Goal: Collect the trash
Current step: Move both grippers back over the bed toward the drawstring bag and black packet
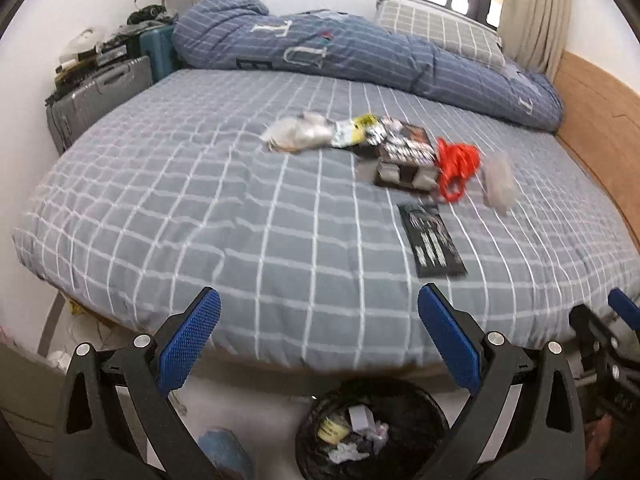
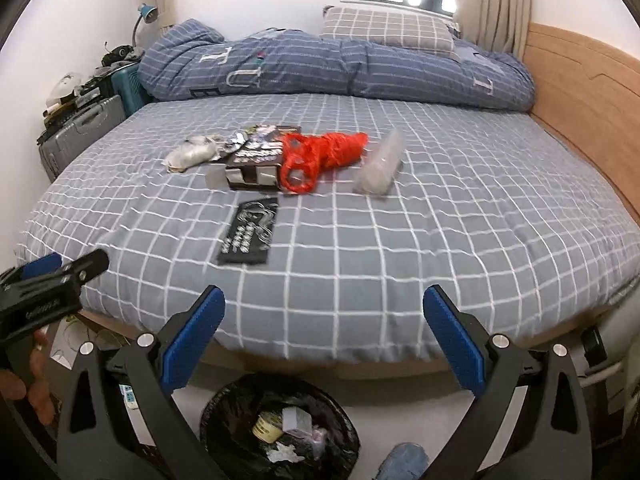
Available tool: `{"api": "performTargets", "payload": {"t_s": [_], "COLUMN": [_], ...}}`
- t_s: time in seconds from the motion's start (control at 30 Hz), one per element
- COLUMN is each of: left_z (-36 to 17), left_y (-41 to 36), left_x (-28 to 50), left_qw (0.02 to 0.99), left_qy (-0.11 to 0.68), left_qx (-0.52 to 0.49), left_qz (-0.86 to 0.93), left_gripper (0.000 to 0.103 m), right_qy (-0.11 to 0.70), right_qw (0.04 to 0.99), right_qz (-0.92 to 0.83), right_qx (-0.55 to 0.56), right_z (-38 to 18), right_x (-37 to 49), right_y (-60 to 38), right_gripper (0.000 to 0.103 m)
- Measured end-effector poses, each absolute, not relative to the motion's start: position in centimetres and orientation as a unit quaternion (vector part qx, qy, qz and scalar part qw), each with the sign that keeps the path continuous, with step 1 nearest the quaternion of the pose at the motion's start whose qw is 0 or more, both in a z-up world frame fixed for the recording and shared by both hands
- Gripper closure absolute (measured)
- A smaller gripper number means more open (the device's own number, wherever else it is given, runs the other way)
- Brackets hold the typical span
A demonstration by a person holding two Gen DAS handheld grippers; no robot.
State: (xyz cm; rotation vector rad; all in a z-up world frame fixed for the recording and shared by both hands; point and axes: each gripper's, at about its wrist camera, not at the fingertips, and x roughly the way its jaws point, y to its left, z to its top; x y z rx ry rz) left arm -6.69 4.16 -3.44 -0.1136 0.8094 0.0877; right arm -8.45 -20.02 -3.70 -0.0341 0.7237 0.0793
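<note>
Trash lies in the middle of the bed [image 1: 200, 200] [image 2: 440, 220]: a crumpled clear wrapper [image 1: 298, 132] [image 2: 190, 154], a yellow-and-white packet [image 1: 354, 128], a black box [image 1: 408, 152] [image 2: 256, 164], a red plastic bag [image 1: 456, 168] [image 2: 320, 156], a clear plastic bag [image 1: 498, 180] [image 2: 380, 170] and a flat black packet [image 1: 432, 240] [image 2: 250, 230]. A black bin [image 1: 372, 428] [image 2: 280, 428] holding trash stands on the floor by the bed's near edge. My left gripper [image 1: 318, 344] and right gripper [image 2: 324, 340] are open and empty above the bin, short of the trash.
A rolled blue duvet [image 1: 360, 52] [image 2: 340, 68] and a checked pillow [image 2: 384, 32] lie at the far side. Suitcases [image 1: 96, 96] [image 2: 76, 132] with clutter stand to the left. A wooden headboard [image 2: 580, 92] runs along the right. The left gripper's body shows at the right view's left edge [image 2: 44, 288].
</note>
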Motion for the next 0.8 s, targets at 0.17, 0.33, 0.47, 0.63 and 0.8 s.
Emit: {"api": "performTargets", "payload": {"t_s": [0.17, 0.33, 0.47, 0.63, 0.8], "left_z": [-2.6, -2.2, -2.3, -2.3, -3.0], "left_y": [5.7, 7.0, 7.9, 8.8, 10.1], "left_x": [-3.7, -0.5, 2.2, 5.3, 9.1], "left_qw": [0.92, 0.921, 0.921, 0.924, 0.92], "left_qy": [0.385, 0.381, 0.383, 0.376, 0.383], "left_qx": [-0.053, -0.053, -0.054, -0.051, -0.058], "left_qz": [0.051, 0.054, 0.052, 0.054, 0.058], "left_gripper": [0.006, 0.006, 0.006, 0.006, 0.006], "right_qy": [0.354, 0.357, 0.361, 0.372, 0.39], "right_qw": [0.934, 0.932, 0.93, 0.924, 0.915], "right_qz": [0.05, 0.059, 0.066, 0.083, 0.095], "right_qx": [-0.023, -0.026, -0.025, -0.036, -0.034], "right_z": [-3.5, -3.7, -4.0, -5.1, -6.6], "right_x": [-6.4, -4.0, -1.7, 1.1, 3.6], "right_y": [-18.4, -17.1, -15.9, -14.0, -12.8], "right_gripper": [0.008, 0.008, 0.008, 0.008, 0.008]}}
